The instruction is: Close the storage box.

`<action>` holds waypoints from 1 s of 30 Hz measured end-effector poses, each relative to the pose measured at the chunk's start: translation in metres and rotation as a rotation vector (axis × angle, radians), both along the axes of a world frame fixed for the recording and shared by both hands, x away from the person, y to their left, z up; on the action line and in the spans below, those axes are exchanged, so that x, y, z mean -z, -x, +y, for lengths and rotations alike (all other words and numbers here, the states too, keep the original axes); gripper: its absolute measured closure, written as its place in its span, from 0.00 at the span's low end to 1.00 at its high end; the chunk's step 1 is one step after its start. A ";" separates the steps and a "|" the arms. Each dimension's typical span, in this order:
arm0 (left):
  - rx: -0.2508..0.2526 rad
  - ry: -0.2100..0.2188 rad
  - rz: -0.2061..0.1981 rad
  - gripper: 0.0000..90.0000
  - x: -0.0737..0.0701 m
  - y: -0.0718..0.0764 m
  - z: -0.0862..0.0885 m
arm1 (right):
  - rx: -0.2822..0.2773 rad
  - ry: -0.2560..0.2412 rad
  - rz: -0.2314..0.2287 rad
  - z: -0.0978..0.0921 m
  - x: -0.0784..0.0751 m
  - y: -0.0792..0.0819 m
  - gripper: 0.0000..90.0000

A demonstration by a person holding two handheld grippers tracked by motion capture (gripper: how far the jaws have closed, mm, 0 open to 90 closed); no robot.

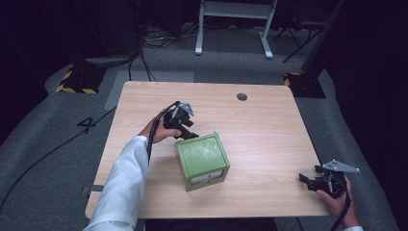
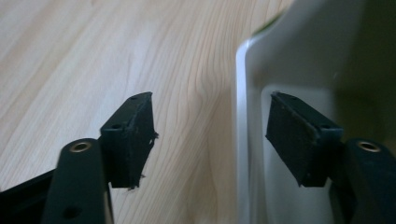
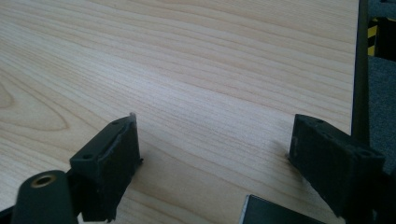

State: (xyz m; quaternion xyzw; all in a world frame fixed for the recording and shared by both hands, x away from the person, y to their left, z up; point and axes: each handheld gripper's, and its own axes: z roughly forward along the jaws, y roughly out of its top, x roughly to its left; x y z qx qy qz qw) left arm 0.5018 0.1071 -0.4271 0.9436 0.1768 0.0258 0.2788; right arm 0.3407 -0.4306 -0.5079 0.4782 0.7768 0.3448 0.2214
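Observation:
A green cube-shaped box (image 1: 202, 154) with a pale front panel stands near the middle of the wooden table (image 1: 260, 130). My left gripper (image 1: 186, 134) is open at the box's far left corner. In the left gripper view the box's pale edge and wall (image 2: 303, 56) run up between the jaws of the left gripper (image 2: 210, 98), with one jaw over bare wood and the other against the box side. My right gripper (image 1: 308, 180) is open near the table's front right edge. In the right gripper view only bare table (image 3: 187, 56) lies between its jaws (image 3: 215, 119).
A small grey cable hole (image 1: 242, 96) sits near the table's far edge. The table's right edge (image 3: 359, 70) runs close beside my right gripper. On the floor behind are a white frame (image 1: 235, 14), two black-and-yellow bases (image 1: 77, 82) and loose cables.

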 end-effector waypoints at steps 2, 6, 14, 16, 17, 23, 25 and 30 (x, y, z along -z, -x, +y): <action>0.010 -0.041 0.005 0.39 0.005 0.000 -0.003 | 0.000 0.000 0.000 0.000 0.000 0.000 0.18; 0.017 -0.029 0.043 0.40 0.010 -0.002 -0.003 | 0.000 0.000 0.000 0.000 0.000 0.000 0.18; 0.004 0.001 0.008 0.49 0.010 -0.001 0.003 | 0.000 0.000 0.000 0.000 0.000 0.000 0.18; -0.012 0.008 -0.007 0.49 0.008 -0.002 0.007 | 0.000 0.000 0.000 0.000 0.000 0.000 0.18; -0.025 0.011 -0.016 0.49 0.008 -0.003 0.009 | 0.000 0.000 0.000 0.000 0.000 0.000 0.18; -0.078 0.016 -0.041 0.53 0.005 -0.009 0.022 | 0.000 0.000 0.000 0.000 0.000 0.000 0.18; -0.086 0.019 -0.055 0.55 0.005 -0.011 0.026 | 0.000 0.000 0.000 0.000 0.000 0.000 0.18; -0.113 0.031 -0.065 0.58 0.007 -0.016 0.033 | 0.001 0.000 0.000 0.000 0.000 0.000 0.18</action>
